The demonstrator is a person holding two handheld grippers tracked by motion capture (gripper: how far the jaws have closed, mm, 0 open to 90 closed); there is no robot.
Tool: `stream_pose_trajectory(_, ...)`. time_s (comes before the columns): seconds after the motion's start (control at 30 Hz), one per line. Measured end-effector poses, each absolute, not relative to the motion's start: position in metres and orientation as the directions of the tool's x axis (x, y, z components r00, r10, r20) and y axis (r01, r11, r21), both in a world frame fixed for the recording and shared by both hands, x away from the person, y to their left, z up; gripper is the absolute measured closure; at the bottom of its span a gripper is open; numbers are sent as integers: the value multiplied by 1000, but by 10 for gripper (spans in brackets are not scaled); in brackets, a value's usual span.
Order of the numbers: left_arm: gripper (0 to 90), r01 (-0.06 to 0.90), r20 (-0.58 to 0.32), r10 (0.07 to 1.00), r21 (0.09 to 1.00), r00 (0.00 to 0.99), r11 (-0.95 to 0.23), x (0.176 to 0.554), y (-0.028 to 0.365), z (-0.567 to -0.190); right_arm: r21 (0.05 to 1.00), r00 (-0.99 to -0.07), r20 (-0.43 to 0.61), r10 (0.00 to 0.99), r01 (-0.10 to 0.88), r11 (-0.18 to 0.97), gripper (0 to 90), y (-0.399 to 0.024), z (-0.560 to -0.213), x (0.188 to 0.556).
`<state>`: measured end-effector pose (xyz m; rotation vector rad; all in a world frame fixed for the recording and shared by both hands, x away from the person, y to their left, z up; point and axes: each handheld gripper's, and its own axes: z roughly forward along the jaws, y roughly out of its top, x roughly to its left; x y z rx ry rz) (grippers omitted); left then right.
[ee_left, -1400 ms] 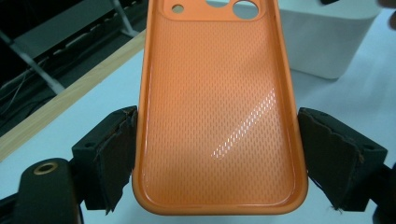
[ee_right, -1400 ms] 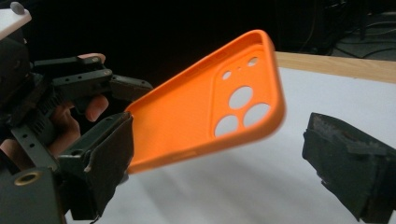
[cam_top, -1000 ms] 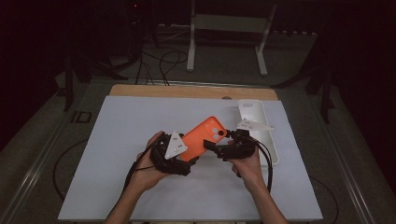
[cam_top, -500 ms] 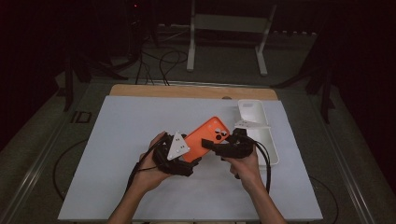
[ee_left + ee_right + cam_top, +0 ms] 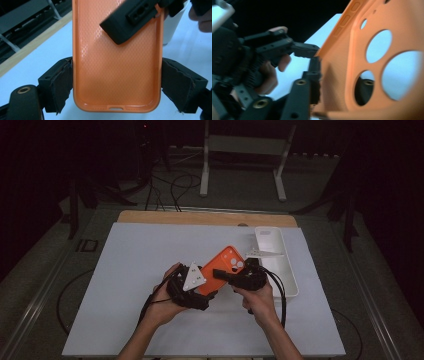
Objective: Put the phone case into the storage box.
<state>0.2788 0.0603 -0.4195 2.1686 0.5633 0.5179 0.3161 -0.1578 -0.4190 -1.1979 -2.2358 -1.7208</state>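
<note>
a dim lab: white worktable (image 5: pixel 150 250), floor cables (image 5: pixel 175 185), metal stand legs (image 5: pixel 242 165).

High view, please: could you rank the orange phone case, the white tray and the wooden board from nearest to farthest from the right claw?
1. Orange phone case: clamped in the right claw.
2. White tray: just right of it.
3. Wooden board: far table edge.

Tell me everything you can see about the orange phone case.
The orange phone case looks like soft matte rubber, empty, with a dotted inner texture, round camera holes near its far end and a small slot at its near end. It is held above the white table. The left tongs clamp its two long sides; the right tongs have just been closing on its camera end.
</note>
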Motion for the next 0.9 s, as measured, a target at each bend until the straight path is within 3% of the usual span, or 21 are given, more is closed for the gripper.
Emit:
stream_pose_trajectory(0.23,162,223,185,563,786,806,-577,278,56,-424,771,-665,500,555,633,64,872,-155,-419,314)
stream_pose_trajectory(0.57,157,236,170,572,790,802,-566,279,59,-424,789,-670,461,582,610,77,881,-155,-418,313)
stream_pose_trajectory(0.9,73,284,100,583,799,806,-530,284,68,-422,797,-684,434,586,595,105,879,-157,-417,312)
